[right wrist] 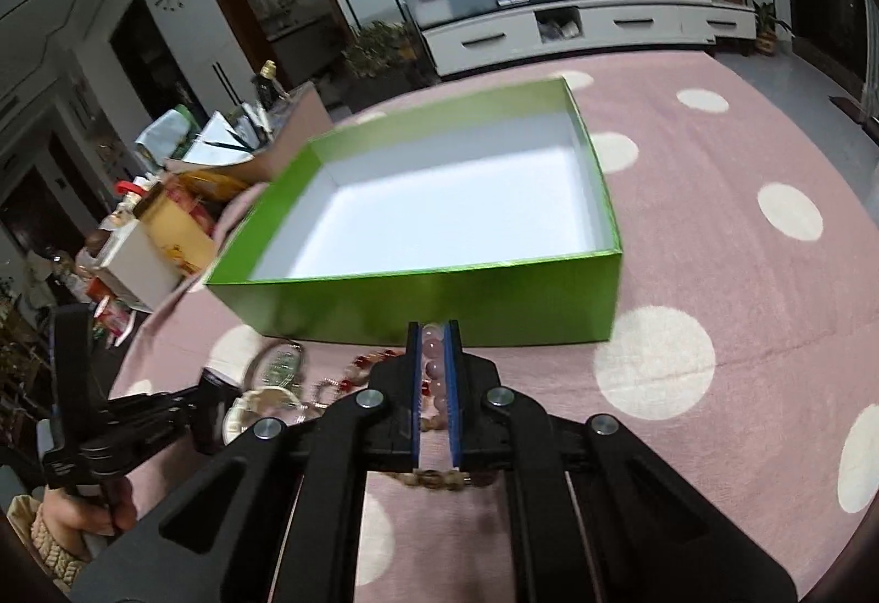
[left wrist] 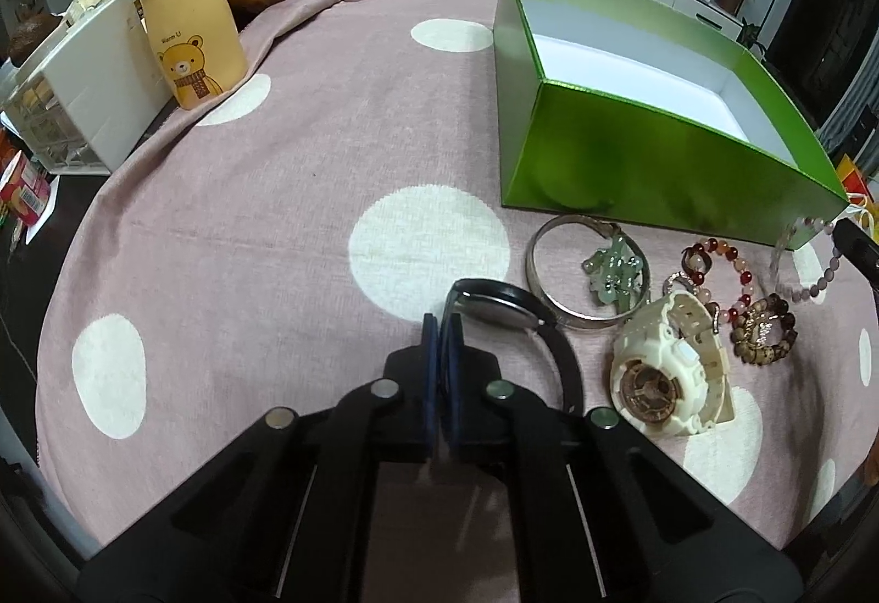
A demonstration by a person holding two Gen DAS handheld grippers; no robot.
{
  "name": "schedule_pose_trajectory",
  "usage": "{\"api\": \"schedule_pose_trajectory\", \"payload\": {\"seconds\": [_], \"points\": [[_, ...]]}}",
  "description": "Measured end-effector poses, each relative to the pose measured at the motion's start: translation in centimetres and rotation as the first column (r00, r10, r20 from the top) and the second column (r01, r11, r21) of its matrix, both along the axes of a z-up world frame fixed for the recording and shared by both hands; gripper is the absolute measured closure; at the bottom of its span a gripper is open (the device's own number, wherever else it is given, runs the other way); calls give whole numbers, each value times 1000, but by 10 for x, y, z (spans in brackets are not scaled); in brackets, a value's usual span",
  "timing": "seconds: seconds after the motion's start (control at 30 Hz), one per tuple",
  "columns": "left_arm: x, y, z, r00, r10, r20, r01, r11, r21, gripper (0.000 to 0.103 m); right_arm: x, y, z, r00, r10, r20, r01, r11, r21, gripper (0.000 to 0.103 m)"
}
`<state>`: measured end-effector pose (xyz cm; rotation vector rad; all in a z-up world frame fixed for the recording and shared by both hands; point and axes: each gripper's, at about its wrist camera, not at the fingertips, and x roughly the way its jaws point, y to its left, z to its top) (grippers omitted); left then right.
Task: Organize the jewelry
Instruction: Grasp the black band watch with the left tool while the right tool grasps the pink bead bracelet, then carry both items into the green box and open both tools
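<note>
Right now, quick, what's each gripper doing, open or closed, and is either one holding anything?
Left gripper: closed on the strap of the black watch.
Right gripper: closed on the pale pink bead bracelet.

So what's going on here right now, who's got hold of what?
Jewelry is being sorted into the green box, which looks empty. The left gripper is shut on the black watch near the table. The right gripper is shut on a pale pink bead bracelet, just before the box's near wall. The white watch, silver bangle and other bracelets lie on the polka-dot cloth.
</note>
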<state>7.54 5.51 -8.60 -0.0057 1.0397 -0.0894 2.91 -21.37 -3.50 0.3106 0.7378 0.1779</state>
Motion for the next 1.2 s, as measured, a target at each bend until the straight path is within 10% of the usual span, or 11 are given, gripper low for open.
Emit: {"api": "schedule_pose_trajectory", "payload": {"seconds": [1.2], "points": [[-25, -9, 107, 974, -56, 221, 77, 993, -91, 100, -33, 7, 77, 976, 33, 216, -44, 998, 46, 96]]}}
